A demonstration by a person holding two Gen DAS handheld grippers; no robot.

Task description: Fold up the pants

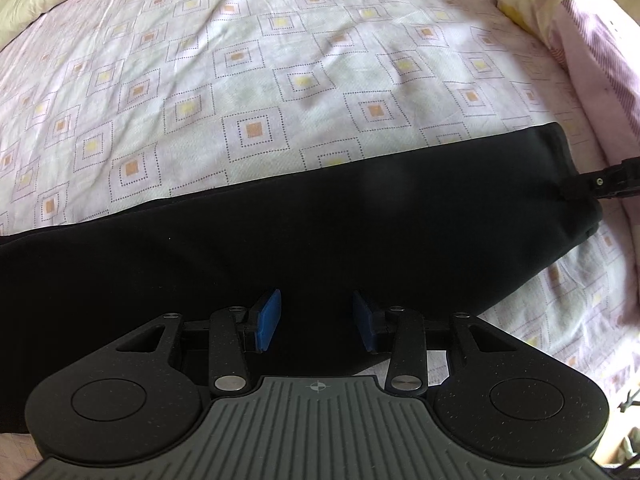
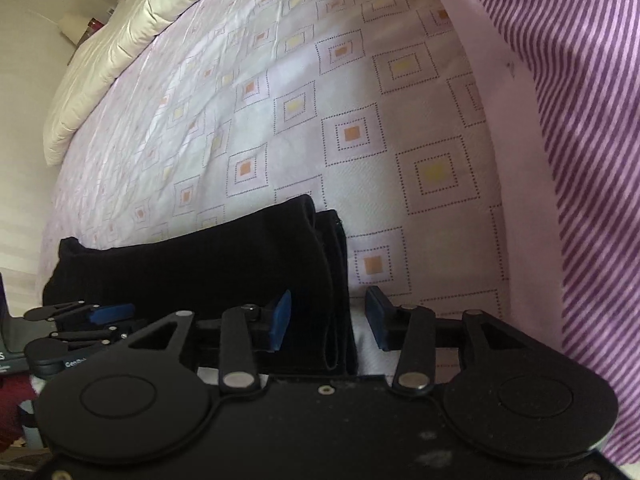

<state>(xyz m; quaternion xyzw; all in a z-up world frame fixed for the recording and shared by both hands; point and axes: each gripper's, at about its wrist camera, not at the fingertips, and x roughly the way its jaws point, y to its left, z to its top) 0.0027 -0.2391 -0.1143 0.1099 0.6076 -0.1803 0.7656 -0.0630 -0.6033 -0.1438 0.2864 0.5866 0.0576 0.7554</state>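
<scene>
Pants [image 1: 280, 240] lie flat across the near edge of the bed [image 1: 248, 80], folded lengthwise, both grippers over them with nothing held.
Left gripper [image 1: 316, 322] jaws part-open above the mid-length cloth, empty; right gripper [image 2: 328, 320] jaws wide, straddling the stacked hem end, pads not pressing. Risk: the right jaws catch only the top layer, so the stack splits; a slack lift drags the cloth off the edge. Count: one pants, two grippers, one striped pillow [image 2: 580, 120], one cream duvet [image 2: 120, 60].

Right gripper [image 2: 328, 320] over bed [image 2: 280, 92], fingers [image 2: 282, 320] apart, straddling end of black pants [image 2: 208, 264], not pinching. Left gripper [image 2: 92, 322] at pants' left. Striped cloth [image 2: 580, 120] right.
</scene>
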